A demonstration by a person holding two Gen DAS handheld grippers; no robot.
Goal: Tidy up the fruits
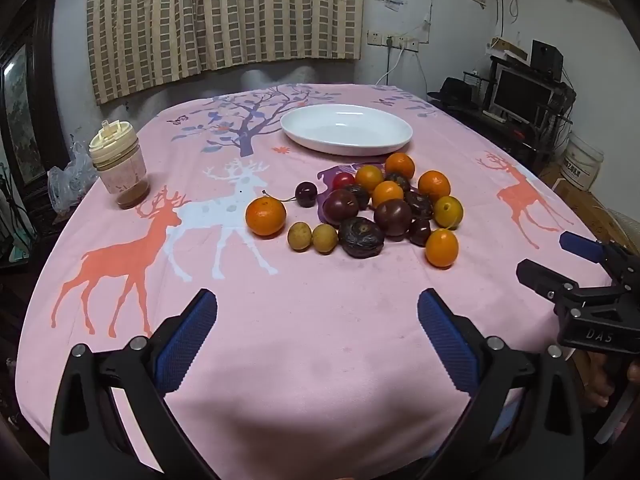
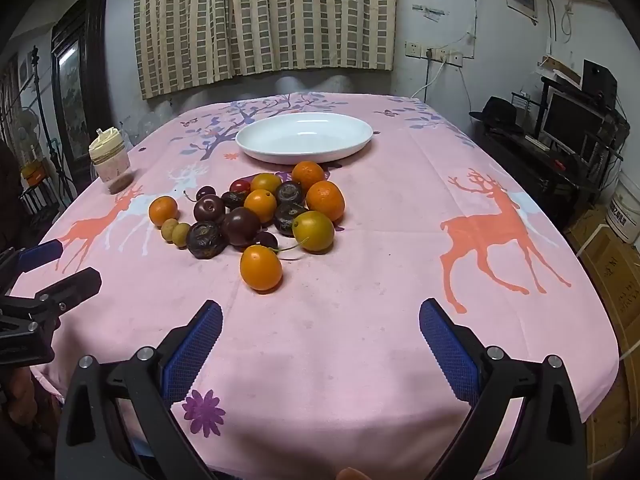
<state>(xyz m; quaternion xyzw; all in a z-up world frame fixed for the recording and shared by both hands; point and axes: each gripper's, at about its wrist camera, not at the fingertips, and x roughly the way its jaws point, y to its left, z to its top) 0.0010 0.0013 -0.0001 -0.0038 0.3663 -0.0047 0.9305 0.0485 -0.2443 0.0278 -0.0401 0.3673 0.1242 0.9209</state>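
Observation:
A pile of fruits [image 1: 384,208] lies mid-table on the pink tablecloth: several orange citrus, dark plums, cherries and two small tan longans [image 1: 312,237]. One orange [image 1: 266,216] sits apart at the left. The pile also shows in the right wrist view [image 2: 256,216], with a small orange fruit [image 2: 261,267] nearest. An empty white plate [image 1: 346,130] [image 2: 304,138] stands behind the pile. My left gripper [image 1: 318,320] is open and empty above the table's near edge. My right gripper [image 2: 320,324] is open and empty, to the right of the left one.
A lidded jar [image 1: 120,164] [image 2: 110,164] stands at the table's left edge beside a plastic bag [image 1: 70,180]. A desk with a monitor [image 1: 520,96] and boxes stand to the right of the table. A curtain hangs behind.

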